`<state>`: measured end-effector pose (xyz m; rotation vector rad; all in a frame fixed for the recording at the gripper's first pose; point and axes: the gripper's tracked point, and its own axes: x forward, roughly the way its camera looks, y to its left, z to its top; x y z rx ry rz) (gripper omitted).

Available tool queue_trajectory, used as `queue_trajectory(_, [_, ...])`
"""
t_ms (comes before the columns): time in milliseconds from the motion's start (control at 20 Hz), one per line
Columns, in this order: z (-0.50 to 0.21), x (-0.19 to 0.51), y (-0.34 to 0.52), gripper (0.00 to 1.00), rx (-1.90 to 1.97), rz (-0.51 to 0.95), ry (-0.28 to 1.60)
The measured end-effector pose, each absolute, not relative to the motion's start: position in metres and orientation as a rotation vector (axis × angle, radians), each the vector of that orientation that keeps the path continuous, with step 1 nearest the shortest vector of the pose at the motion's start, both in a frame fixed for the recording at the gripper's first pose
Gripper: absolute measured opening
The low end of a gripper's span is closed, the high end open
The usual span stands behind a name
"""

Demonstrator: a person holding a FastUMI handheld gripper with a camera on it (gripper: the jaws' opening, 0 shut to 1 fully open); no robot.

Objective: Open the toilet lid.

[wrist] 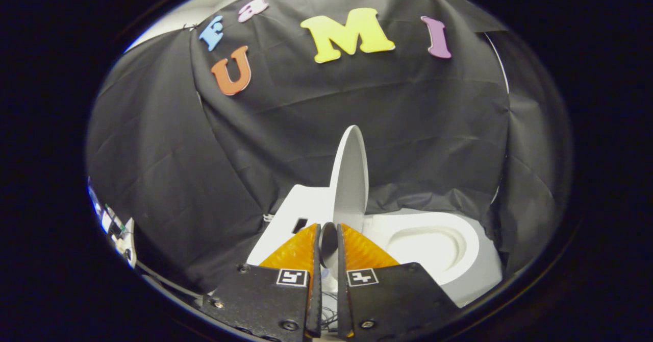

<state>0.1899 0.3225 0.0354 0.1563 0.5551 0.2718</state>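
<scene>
Gripper view, lower centre of frame: fingers [328, 229] clenched on the bottom edge of the white oval plastic toilet lid [351, 173], which stands raised near upright at frame centre, white toilet seat and bowl [433, 242] exposed to its right.
</scene>
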Motion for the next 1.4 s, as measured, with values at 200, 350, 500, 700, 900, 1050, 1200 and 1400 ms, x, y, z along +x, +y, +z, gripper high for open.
queue_trajectory(200, [0.034, 0.190, 0.340, 0.15, 0.143, 0.293, 0.557])
queue_trajectory(350, [0.032, 0.190, 0.357, 0.15, 0.121, 0.328, 0.541])
queue_trajectory(500, [0.030, 0.191, 0.367, 0.15, 0.105, 0.356, 0.522])
queue_trajectory(700, [0.027, 0.190, 0.386, 0.16, 0.085, 0.399, 0.513])
queue_trajectory(900, [0.024, 0.189, 0.398, 0.15, 0.064, 0.419, 0.496])
queue_trajectory(1050, [0.027, 0.194, 0.414, 0.15, 0.055, 0.436, 0.476])
queue_trajectory(1200, [0.026, 0.196, 0.423, 0.16, 0.046, 0.446, 0.440])
queue_trajectory(1400, [0.025, 0.198, 0.430, 0.16, 0.008, 0.445, 0.414])
